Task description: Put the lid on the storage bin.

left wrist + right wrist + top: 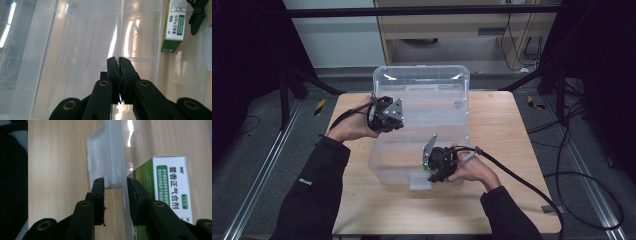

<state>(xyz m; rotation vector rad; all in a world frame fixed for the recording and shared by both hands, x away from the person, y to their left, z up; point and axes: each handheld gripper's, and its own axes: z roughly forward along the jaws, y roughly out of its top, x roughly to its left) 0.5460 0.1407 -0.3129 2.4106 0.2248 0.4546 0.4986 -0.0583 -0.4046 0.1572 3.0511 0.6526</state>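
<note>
The right gripper (pixel 435 167) stood at the near wall of the clear plastic bin (pixel 462 90), its jaws part closed around the rim beside the bin's handle lug (pixel 100 162). The right gripper view showed one jaw outside the wall and one inside; whether the pads actually pressed the plastic I could not tell. Just past its inner jaw, inside the bin, lay a green-and-white medicine box (pixel 172 192).

Farther off, the left gripper (pixel 384 115) was clamped tight on the thin upper edge of the bin's left wall (pixel 117 35).

The main risk was the slick, flexing plastic. If the right-hand hold was loose and the bin got lifted or dragged, it could have pivoted on the left pinch and slipped free. The box would then have slid across the bin floor.
</note>
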